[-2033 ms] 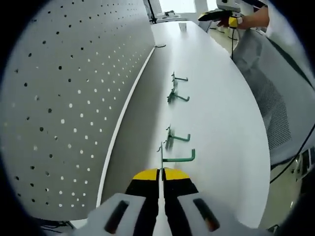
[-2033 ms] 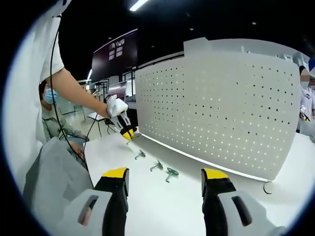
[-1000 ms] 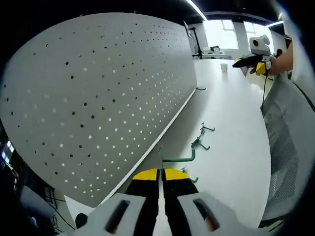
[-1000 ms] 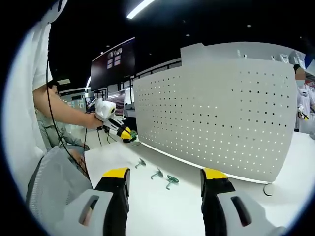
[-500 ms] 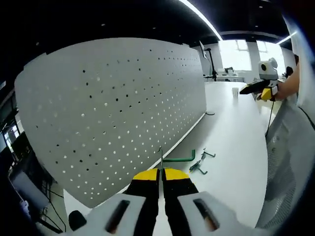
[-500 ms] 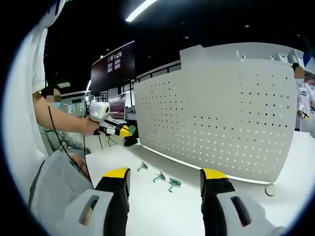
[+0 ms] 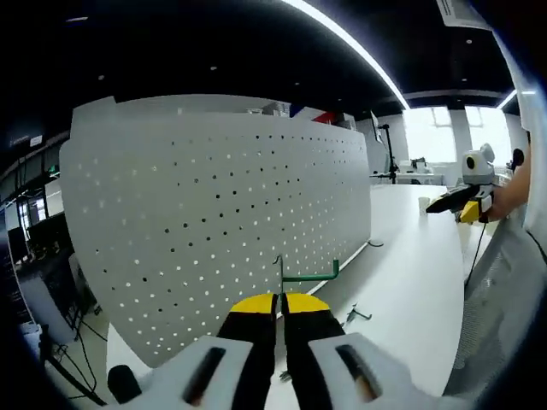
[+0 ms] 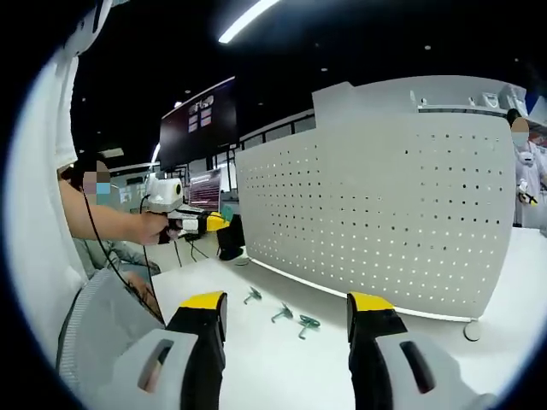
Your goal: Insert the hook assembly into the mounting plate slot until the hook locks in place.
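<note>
— So where is the hook [image 7: 308, 276]?
— Clamped in the left tongs [image 7: 279, 309], raised before the pegboard [image 7: 214, 222]. The right tongs [image 8: 279, 320] gape empty.
— And doing it well?
— Line its prongs squarely with the holes, then press in.

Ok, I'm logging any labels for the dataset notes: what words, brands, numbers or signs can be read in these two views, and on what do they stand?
Dark wall screen beyond the pegboard: pale marks near its top, too small and blurred to read.
Pegboard, green hook, left gripper, right gripper: no text on them.
So nothing here reads as text.
</note>
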